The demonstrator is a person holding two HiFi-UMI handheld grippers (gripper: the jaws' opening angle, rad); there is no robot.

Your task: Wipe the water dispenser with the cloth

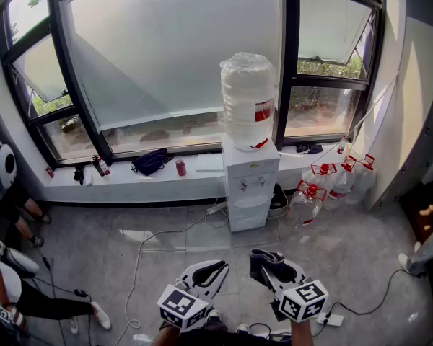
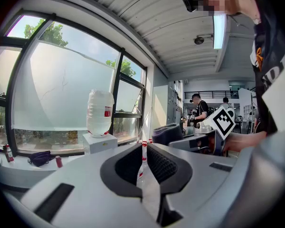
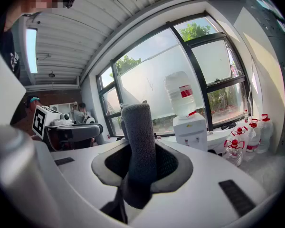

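Observation:
The white water dispenser (image 1: 250,186) stands against the window sill, with a large clear bottle (image 1: 247,99) on top. It is well ahead of both grippers, across the grey floor. My right gripper (image 1: 270,265) is shut on a dark grey cloth (image 3: 138,132), which sticks up between its jaws (image 3: 140,148). In the right gripper view the dispenser (image 3: 192,129) is to the right of the cloth. My left gripper (image 1: 206,276) is held beside the right one. Its jaws are closed with nothing between them (image 2: 143,148), and the dispenser (image 2: 99,144) shows at their left.
Several spare water jugs (image 1: 325,186) with red caps stand right of the dispenser. A white cable (image 1: 141,258) runs over the floor, and a power strip (image 1: 330,319) lies near my right side. A dark bag (image 1: 150,161) lies on the sill. A seated person (image 1: 14,280) is at the left.

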